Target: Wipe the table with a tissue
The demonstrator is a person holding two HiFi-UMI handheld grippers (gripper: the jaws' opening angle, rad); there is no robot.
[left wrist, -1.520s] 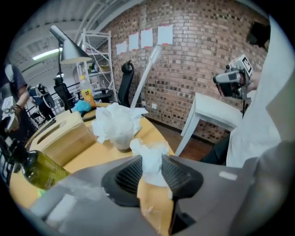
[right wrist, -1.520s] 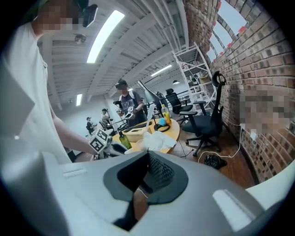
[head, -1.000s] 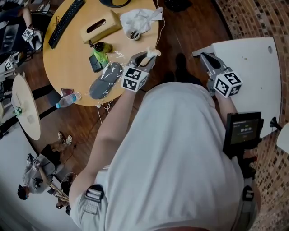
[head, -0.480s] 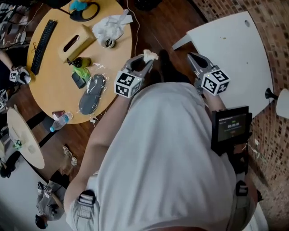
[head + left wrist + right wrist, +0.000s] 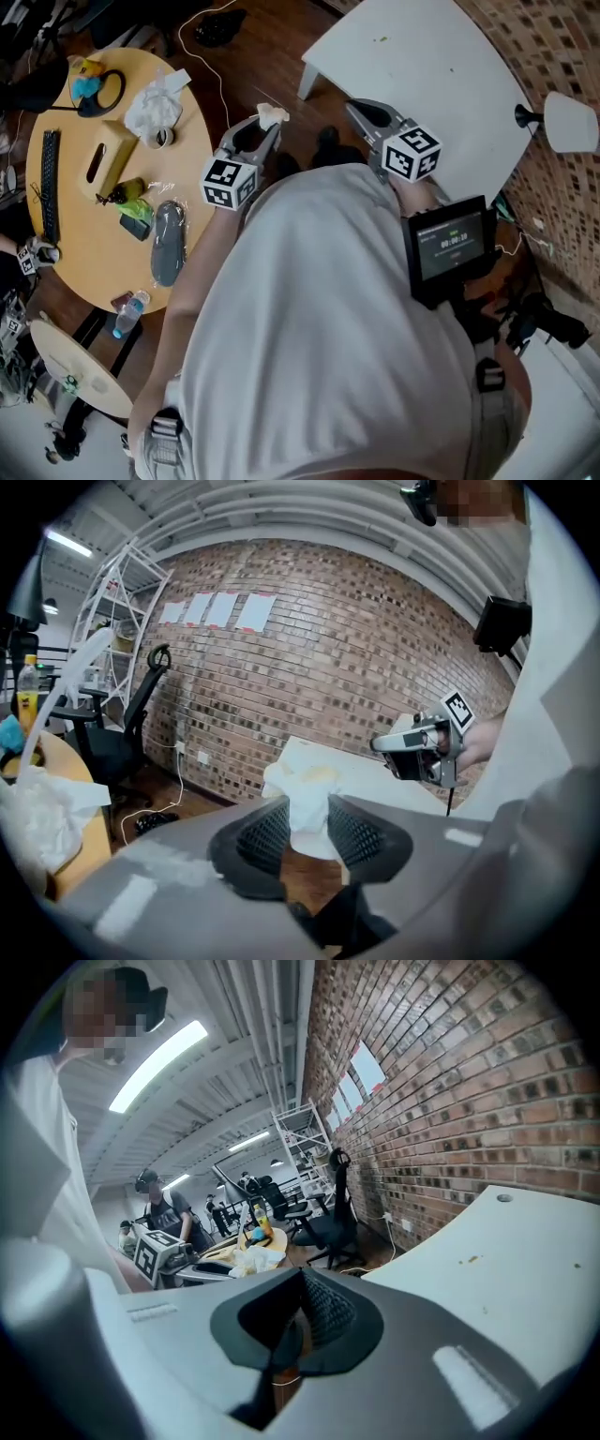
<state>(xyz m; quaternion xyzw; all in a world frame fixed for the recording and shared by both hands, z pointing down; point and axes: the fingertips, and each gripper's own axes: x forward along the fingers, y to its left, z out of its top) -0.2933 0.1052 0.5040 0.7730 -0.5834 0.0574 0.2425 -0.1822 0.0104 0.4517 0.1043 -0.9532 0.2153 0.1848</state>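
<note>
A crumpled white tissue (image 5: 272, 115) (image 5: 305, 803) is pinched between the mesh pads of my left gripper (image 5: 265, 127) (image 5: 307, 832), which is shut on it and held in the air over the wooden floor. The white table (image 5: 422, 56) (image 5: 370, 778) (image 5: 506, 1241) lies ahead and to the right, with a few small specks on its top. My right gripper (image 5: 356, 108) (image 5: 298, 1314) is shut with nothing in it and hovers at the near edge of the white table. It also shows in the left gripper view, where the right gripper (image 5: 417, 747) is off to the right.
The round wooden table (image 5: 70, 234) at the left carries a tissue box (image 5: 105, 161), a heap of used tissues (image 5: 155, 103), a keyboard (image 5: 49, 187) and bottles. A white lamp (image 5: 567, 122) stands by the brick wall. An office chair (image 5: 122, 733) stands beyond.
Both grippers have swung away from the round wooden table toward the white table, which now lies straight ahead. The tissue stays in the left gripper.
</note>
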